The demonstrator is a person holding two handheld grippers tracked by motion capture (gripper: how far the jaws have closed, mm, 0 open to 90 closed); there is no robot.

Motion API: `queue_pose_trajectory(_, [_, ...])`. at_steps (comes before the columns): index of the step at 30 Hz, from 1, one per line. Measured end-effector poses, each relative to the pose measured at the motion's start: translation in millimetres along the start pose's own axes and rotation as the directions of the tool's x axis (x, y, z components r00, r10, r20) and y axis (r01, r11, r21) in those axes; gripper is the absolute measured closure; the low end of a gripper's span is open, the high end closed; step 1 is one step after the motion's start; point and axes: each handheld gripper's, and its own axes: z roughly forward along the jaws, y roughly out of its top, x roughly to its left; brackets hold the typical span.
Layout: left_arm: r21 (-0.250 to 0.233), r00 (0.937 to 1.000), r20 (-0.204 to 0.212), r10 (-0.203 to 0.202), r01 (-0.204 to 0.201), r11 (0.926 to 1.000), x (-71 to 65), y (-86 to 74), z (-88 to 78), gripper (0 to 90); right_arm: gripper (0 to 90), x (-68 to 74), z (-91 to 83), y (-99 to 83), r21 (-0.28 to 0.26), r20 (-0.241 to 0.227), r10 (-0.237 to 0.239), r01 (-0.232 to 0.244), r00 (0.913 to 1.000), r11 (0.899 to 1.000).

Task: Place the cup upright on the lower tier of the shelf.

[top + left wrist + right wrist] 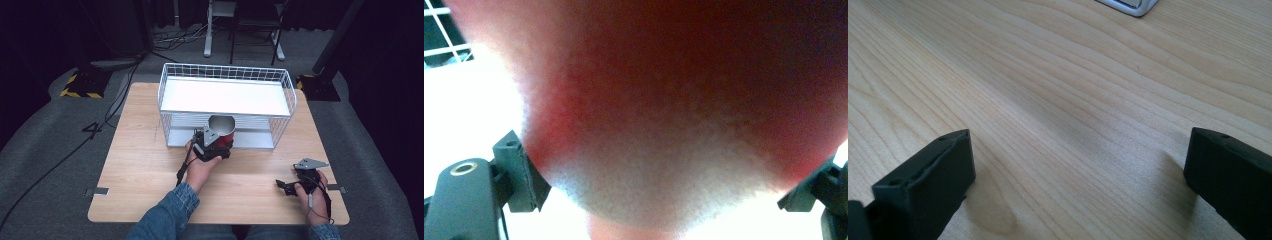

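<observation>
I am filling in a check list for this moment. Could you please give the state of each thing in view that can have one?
Left gripper: shut on the red cup.
Red cup: held upright at the rack's front, mouth open, looks empty.
Right gripper: open, holds nothing, low over the wooden table.
Wire rack: upright on the table, its white shelf bare.

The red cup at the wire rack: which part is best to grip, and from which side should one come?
Grip the red cup across its round side wall, coming from the person's side, since the wire rack blocks the far side. The left gripper already clamps it this way, jaws on opposite flanks. The cup stands roughly upright, mouth up.
</observation>
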Motion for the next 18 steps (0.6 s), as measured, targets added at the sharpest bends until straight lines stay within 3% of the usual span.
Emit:
queue_pose_trajectory(3, [0.008,0.9998,-0.01,-0.017,0.017,0.9998,3.9,-0.3,8.6,15.6,0.4,0.0,0.0,0.0,0.0,0.0,0.0,0.0,1.0,1.0])
queue_pose_trajectory(6, [-0.022,0.9991,-0.043,-0.007,0.006,0.9997,6.4,4.2,14.6,15.6,0.4,0.0,0.0,0.0,0.0,0.0,0.0,0.0,1.0,1.0])
queue_pose_trajectory(9, [-0.008,0.9983,-0.055,0.017,-0.018,0.9998,7.9,8.0,21.2,15.6,0.4,0.0,0.0,0.0,0.0,0.0,0.0,0.0,1.0,1.0])
queue_pose_trajectory(12, [-0.019,0.9973,-0.071,0.015,-0.017,0.9997,9.1,9.9,28.0,15.6,0.4,0.0,0.0,0.0,0.0,0.0,0.0,0.0,1.0,1.0])
queue_pose_trajectory(16, [0.004,0.9961,-0.083,0.029,-0.029,0.9996,13.1,11.4,37.5,15.6,0.4,0.0,0.0,0.0,0.0,0.0,0.0,0.0,1.0,1.0])
queue_pose_trajectory(17, [0.009,0.9973,-0.052,0.051,-0.05,0.9987,15.8,12.5,40.0,15.6,0.4,0.0,0.0,0.0,0.0,0.0,0.0,0.0,1.0,1.0])
queue_pose_trajectory(18, [-0.005,0.9952,-0.094,0.028,-0.028,0.9996,14.8,12.3,41.2,15.6,0.4,0.0,0.0,0.0,0.0,0.0,0.0,0.0,1.0,1.0])
